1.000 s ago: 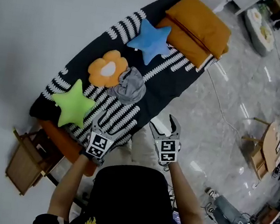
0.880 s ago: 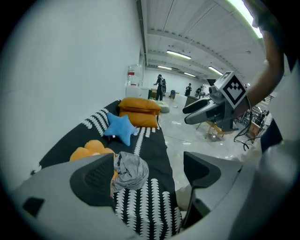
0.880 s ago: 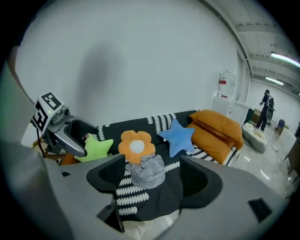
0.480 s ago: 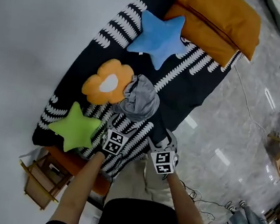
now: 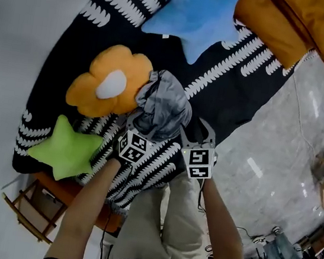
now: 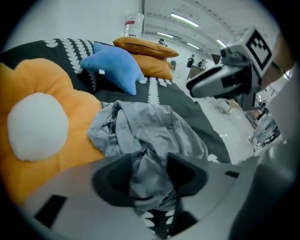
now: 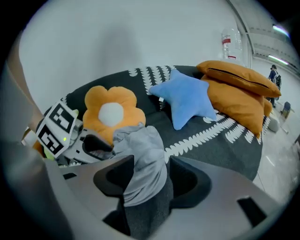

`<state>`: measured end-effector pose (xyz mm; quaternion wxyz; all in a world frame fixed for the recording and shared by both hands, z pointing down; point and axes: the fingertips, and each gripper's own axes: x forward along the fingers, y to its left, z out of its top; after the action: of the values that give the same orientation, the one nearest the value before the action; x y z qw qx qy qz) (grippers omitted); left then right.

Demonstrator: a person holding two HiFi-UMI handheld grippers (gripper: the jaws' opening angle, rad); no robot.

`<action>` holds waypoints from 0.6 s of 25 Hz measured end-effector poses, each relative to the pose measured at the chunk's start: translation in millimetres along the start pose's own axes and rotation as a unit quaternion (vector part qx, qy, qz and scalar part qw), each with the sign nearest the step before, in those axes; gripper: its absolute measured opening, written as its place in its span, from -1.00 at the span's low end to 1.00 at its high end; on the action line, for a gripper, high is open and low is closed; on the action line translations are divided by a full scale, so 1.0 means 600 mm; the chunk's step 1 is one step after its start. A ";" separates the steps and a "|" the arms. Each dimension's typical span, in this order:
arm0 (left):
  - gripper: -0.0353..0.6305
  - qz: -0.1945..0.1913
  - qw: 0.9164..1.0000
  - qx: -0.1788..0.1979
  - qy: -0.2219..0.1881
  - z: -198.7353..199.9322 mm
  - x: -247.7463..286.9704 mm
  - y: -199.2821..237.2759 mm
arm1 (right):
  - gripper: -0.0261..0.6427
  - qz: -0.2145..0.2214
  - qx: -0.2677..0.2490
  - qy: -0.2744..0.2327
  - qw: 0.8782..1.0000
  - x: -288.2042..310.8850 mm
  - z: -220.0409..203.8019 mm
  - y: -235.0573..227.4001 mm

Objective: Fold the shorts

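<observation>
The soft grey shorts [image 5: 162, 105] lie in a crumpled heap on the black bed cover with white leaf stripes [image 5: 240, 83]. They sit near the edge closest to the person. One side of the heap touches the orange flower-shaped cushion with a white middle [image 5: 105, 85]. The fluffy green star cushion [image 5: 66, 148] is near, off to the left. The fluffy blue star cushion [image 5: 193, 13] is further up the bed.

Nothing is folded yet. The shorts are still a bunched lump, with no flat part and no neat edge to see. So I think the job is only at its very start: getting hold of the cloth.

The left gripper [image 6: 150, 171] is down at the near side of the heap. Its 2 jaws have just been closing, and grey cloth fills the gap between them. They are still quite far apart, so I think they are not pinching yet.

The right gripper [image 7: 147, 176] is just beside it, on the other side of the heap. Its 2 jaws have just been closing too, with a fold of grey cloth hanging between them. They look not fully squeezed yet.

What is left is nearly everything: grab the shorts, lift and shake them out, lay them flat on the cover, then fold them over.
</observation>
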<state>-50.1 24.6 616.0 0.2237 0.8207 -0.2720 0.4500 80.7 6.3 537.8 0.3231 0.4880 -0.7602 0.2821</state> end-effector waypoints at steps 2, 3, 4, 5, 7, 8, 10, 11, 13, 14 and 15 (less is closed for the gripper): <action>-0.83 0.008 1.000 -0.012 -0.009 -0.003 0.007 0.014 | -0.16 0.004 -0.010 -0.010 1.000 0.043 0.036 -0.001; -0.83 -0.003 1.000 -0.024 -0.011 -0.008 0.006 0.009 | -0.17 0.009 -0.014 -0.010 1.000 0.064 0.048 0.004; -0.83 -0.021 0.999 -0.034 -0.010 -0.016 0.001 -0.003 | -0.17 0.018 -0.020 -0.004 1.000 0.082 0.053 0.011; -0.83 -0.039 0.998 -0.038 -0.008 -0.025 -0.009 -0.022 | -0.16 0.027 -0.029 0.004 0.999 0.099 0.054 0.022; -0.83 -0.074 0.997 -0.028 -0.002 -0.049 -0.040 -0.071 | -0.16 0.046 -0.060 0.029 0.997 0.130 0.047 0.051; -0.84 -0.090 0.996 -0.018 0.001 -0.062 -0.056 -0.094 | -0.16 0.053 -0.078 0.043 0.995 0.147 0.042 0.065; -0.84 -0.116 0.993 0.006 0.000 -0.085 -0.079 -0.124 | -0.16 0.066 -0.101 0.072 0.990 0.182 0.035 0.083; -0.84 -0.127 0.992 0.017 0.000 -0.096 -0.088 -0.133 | -0.15 0.073 -0.105 0.089 0.988 0.195 0.030 0.089; -0.84 -0.145 0.989 0.025 0.006 -0.124 -0.104 -0.150 | -0.19 0.090 -0.113 0.125 0.982 0.198 0.005 0.103; -0.84 -0.149 0.989 0.019 0.013 -0.143 -0.112 -0.155 | -0.38 0.098 -0.121 0.137 0.978 0.187 -0.010 0.112; -0.84 -0.149 0.989 0.006 0.022 -0.163 -0.121 -0.156 | -0.54 0.105 -0.131 0.141 0.976 0.170 -0.024 0.126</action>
<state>-82.4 172.6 590.8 0.2896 0.8431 -0.1387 0.4314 -18.3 -12.8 616.6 0.4568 0.3143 -0.7844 0.2779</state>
